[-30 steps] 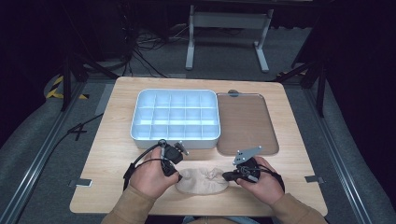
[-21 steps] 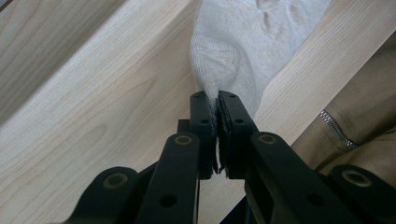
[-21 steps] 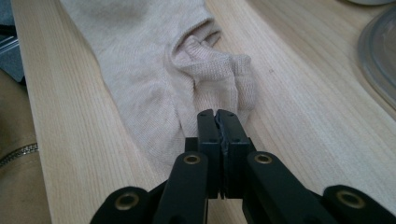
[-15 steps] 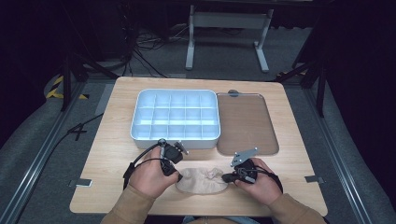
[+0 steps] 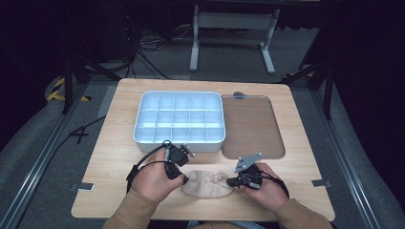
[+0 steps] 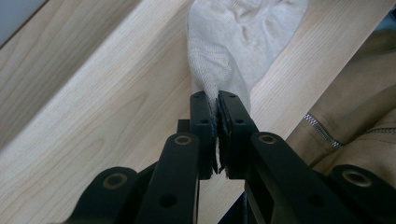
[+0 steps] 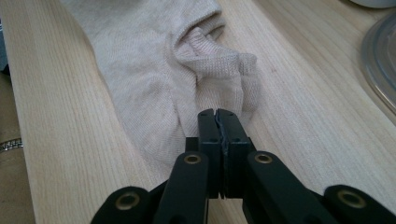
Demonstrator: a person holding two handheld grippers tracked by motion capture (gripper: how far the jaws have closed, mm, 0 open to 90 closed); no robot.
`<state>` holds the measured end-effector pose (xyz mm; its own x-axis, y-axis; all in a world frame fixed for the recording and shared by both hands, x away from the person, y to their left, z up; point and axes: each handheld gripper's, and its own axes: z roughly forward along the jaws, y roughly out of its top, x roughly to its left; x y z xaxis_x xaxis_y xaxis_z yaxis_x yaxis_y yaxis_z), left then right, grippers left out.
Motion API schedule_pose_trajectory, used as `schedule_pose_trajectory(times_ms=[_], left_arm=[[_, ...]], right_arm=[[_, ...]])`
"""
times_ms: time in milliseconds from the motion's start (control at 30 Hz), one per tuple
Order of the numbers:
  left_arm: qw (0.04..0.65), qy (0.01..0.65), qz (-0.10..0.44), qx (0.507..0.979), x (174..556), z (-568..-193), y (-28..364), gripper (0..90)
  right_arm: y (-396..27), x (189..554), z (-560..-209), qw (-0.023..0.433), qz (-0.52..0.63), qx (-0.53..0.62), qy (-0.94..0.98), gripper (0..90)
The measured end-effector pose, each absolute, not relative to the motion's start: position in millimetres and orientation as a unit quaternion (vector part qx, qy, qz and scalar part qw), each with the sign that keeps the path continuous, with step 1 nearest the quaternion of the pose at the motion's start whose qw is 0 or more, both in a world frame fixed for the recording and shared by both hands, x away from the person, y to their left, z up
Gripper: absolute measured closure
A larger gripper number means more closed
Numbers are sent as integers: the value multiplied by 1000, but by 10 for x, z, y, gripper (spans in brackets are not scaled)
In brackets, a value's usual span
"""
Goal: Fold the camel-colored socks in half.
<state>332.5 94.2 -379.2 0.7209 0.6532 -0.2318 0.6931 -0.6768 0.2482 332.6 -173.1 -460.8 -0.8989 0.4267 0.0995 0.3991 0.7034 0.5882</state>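
A beige sock (image 5: pixel 207 183) lies crumpled on the wooden table near its front edge, between my two hands. My left gripper (image 5: pixel 185 179) is at the sock's left end. In the left gripper view the left gripper (image 6: pixel 217 100) is shut, with a fold of the sock (image 6: pixel 233 42) pinched between its pads. At the sock's right end is my right gripper (image 5: pixel 230 182). In the right gripper view the right gripper (image 7: pixel 217 114) is shut, and the edge of the sock (image 7: pixel 149 70) runs in at its tips.
A white tray (image 5: pixel 177 144) with several empty compartments stands at the middle of the table, just beyond my left hand. A brownish flat lid (image 5: pixel 250 126) lies to its right, and its rim (image 7: pixel 380 70) appears beside my right gripper. Dark floor surrounds the table.
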Motion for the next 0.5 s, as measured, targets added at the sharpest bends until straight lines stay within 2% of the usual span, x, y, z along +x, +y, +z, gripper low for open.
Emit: schedule_pose_trajectory(times_ms=[500], left_arm=[[175, 325, -62, 927, 3340, -3680, 675, 856]], right_arm=[[-1772, 3265, -4653, 42, 337, 221, 914, 898]])
